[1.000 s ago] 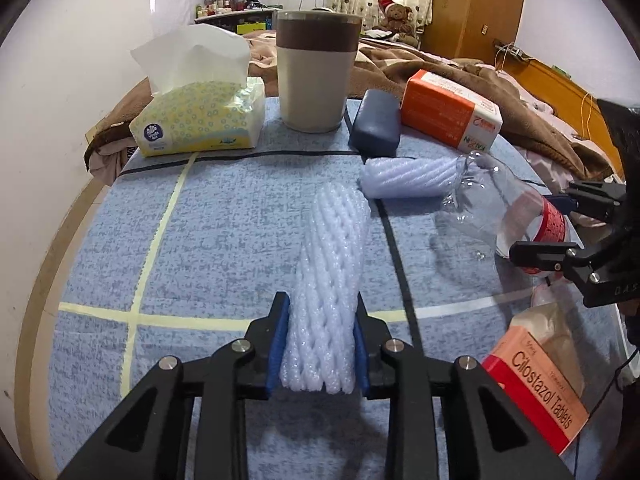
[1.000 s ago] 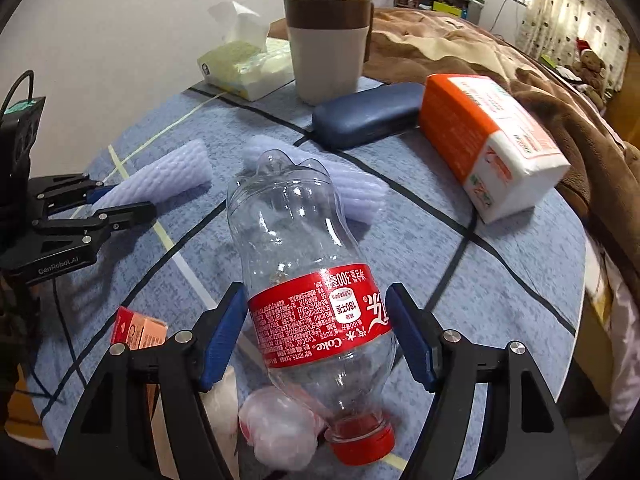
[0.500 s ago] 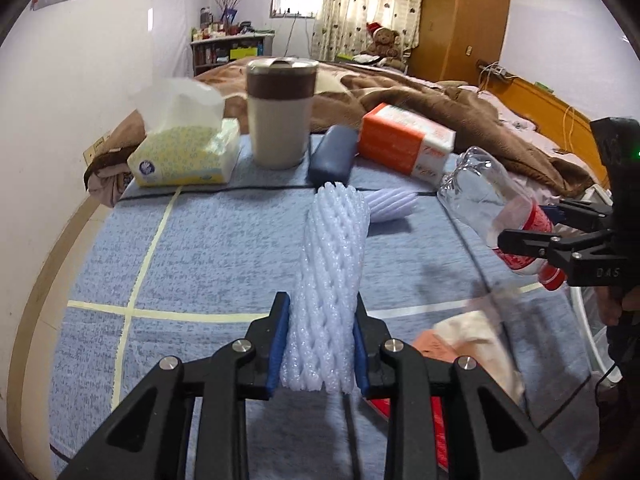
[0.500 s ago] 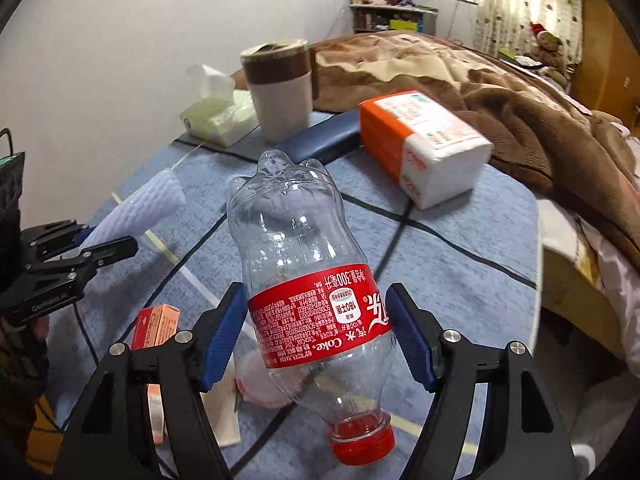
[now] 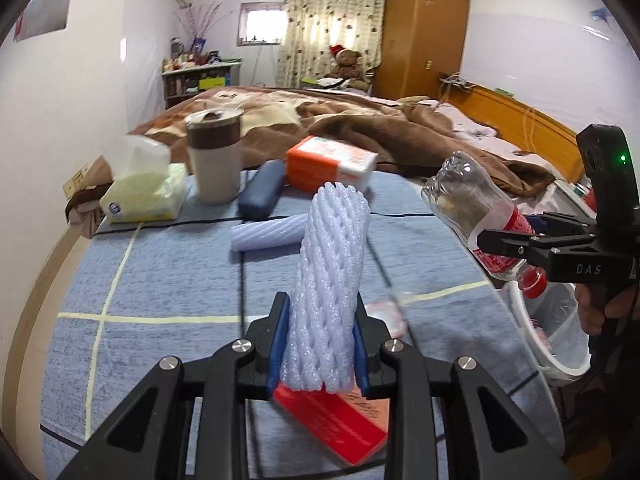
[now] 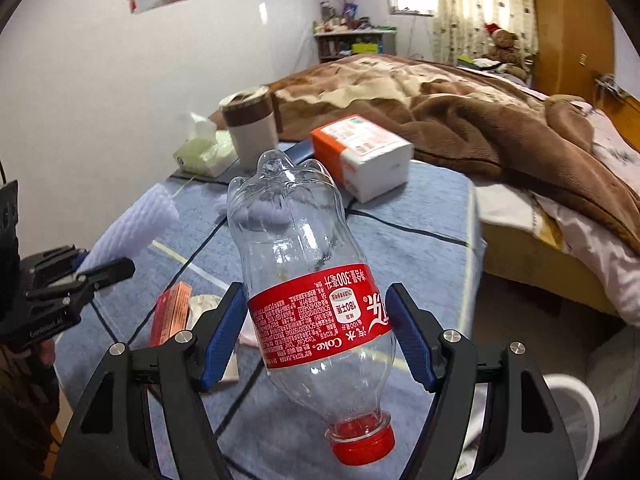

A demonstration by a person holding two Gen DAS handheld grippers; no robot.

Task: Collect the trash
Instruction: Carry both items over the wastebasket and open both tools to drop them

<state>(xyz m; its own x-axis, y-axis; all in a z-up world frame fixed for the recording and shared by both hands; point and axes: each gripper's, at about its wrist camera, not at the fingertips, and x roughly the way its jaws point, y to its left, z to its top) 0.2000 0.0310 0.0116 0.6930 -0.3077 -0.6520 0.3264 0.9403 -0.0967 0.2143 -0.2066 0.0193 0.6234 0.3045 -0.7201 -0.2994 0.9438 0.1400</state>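
My left gripper (image 5: 318,344) is shut on a white foam net sleeve (image 5: 332,280) and holds it upright above the blue table. My right gripper (image 6: 316,336) is shut on an empty clear Coke bottle (image 6: 308,280), red cap towards me, lifted off the table. In the left wrist view the bottle (image 5: 476,208) hangs above a white bin (image 5: 560,364) at the table's right edge. A second foam sleeve (image 5: 268,234) lies on the table. A red medicine box (image 5: 332,420) and crumpled wrappers (image 5: 384,316) lie near the front edge.
At the back of the table stand a tissue pack (image 5: 144,196), a brown-banded cup (image 5: 214,160), a dark blue case (image 5: 260,194) and an orange-and-white box (image 5: 328,164). A bed with a brown blanket (image 6: 460,120) lies behind and to the right.
Both grippers have lifted their loads higher off the table. The right gripper has carried the bottle to the right, over the white bin. The foam sleeve now tilts up above the medicine box.
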